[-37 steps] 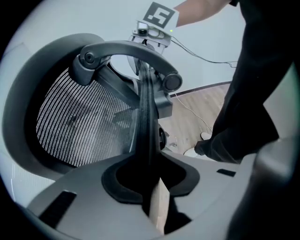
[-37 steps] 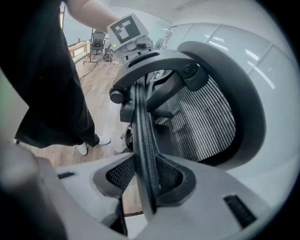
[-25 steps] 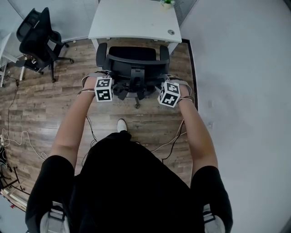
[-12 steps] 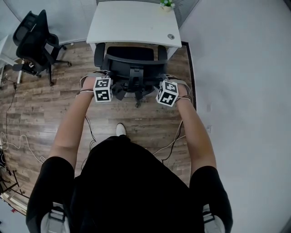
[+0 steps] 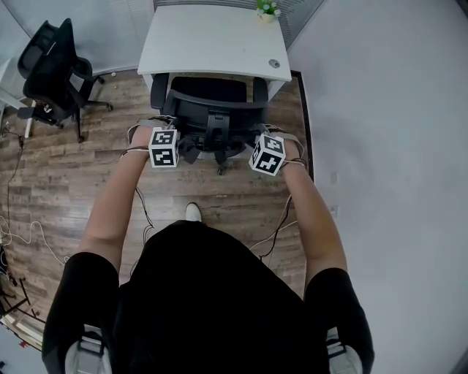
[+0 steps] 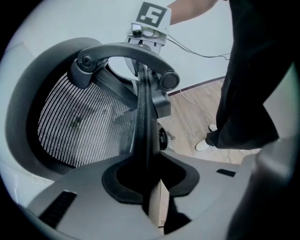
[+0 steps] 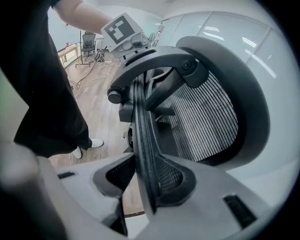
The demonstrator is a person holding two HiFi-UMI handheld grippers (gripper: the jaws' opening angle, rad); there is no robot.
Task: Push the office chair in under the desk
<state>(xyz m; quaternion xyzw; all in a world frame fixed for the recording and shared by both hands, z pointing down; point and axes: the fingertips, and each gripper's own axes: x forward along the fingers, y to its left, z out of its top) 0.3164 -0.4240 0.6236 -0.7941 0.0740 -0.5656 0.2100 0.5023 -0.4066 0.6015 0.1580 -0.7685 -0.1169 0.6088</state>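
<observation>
Backrest of office chair (image 5: 212, 109) between left gripper (image 6: 152, 194) and right gripper (image 7: 138, 194), desk (image 5: 208, 40) beyond them, second chair (image 5: 53, 66) far left.

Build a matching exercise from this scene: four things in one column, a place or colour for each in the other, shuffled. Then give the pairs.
Things
1. office chair
2. second chair
3. plant
4. desk

Places or colours
A. far left of the room, away from the desk
B. white top
C. on the desk's far edge
D. directly in front of the desk, backrest toward the person

Pairs: 1-D, 2-A, 3-C, 4-B
</observation>
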